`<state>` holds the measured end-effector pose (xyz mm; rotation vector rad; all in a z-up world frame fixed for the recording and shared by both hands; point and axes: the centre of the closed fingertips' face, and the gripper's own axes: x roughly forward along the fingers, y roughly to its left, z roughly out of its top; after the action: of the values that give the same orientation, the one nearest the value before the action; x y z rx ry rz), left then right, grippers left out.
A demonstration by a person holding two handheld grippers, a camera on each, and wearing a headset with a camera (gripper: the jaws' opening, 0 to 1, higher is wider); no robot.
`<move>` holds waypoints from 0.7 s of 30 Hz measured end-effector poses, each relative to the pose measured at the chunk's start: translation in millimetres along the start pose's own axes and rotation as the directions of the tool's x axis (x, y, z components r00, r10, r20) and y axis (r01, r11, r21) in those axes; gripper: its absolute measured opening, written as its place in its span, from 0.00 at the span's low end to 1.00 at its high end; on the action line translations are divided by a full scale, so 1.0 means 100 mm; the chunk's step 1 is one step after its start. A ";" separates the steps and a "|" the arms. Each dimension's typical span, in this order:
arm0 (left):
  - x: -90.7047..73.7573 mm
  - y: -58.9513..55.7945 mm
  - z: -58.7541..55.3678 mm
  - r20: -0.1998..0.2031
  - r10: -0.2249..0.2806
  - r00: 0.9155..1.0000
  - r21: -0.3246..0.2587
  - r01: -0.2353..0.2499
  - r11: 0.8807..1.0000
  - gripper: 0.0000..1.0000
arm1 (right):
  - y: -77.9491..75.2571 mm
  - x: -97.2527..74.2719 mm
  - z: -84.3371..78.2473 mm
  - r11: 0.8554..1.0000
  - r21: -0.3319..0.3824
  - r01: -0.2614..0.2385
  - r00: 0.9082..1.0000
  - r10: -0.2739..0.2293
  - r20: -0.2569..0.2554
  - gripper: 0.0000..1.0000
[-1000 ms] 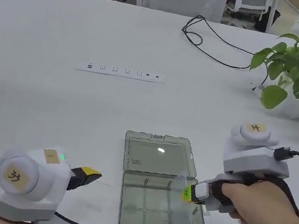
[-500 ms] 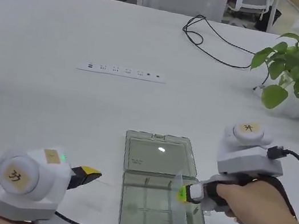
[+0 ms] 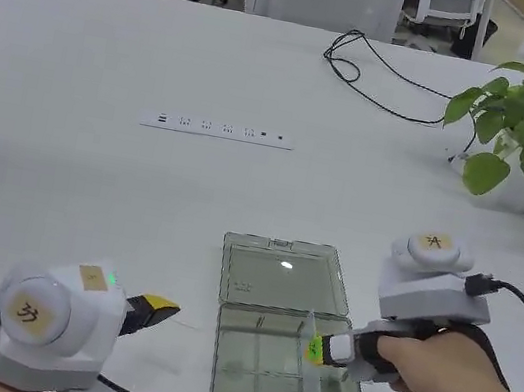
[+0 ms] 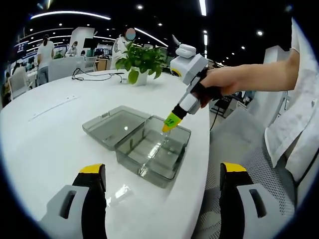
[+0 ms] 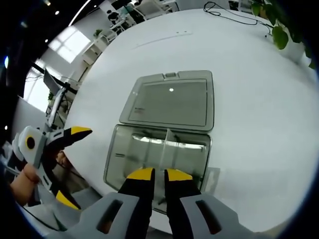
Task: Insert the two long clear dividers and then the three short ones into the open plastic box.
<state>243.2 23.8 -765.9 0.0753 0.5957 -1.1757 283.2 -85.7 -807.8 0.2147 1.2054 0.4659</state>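
Lower right in the head view, the right gripper [image 3: 319, 347] pinches a clear divider [image 3: 315, 376] that stands on edge in the right part of the box [image 3: 226, 352], long axis up-down the frame, while the left gripper [image 4: 162, 168], wide open, waits farther off at lower left.

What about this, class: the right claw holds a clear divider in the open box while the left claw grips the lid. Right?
No: the left claw grips nothing; the left gripper view shows its jaws wide apart, short of the box. The right claw does hold the clear divider in the open box.
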 end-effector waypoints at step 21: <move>-0.02 0.02 -0.02 -0.005 0.014 1.000 -0.011 -0.014 1.000 0.97 | -0.01 0.05 -0.02 0.999 -0.011 -0.043 0.998 0.044 0.033 0.10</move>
<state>244.0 26.9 -767.0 0.0725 0.6048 -1.1585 282.7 -83.9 -813.2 0.2392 1.1671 0.5049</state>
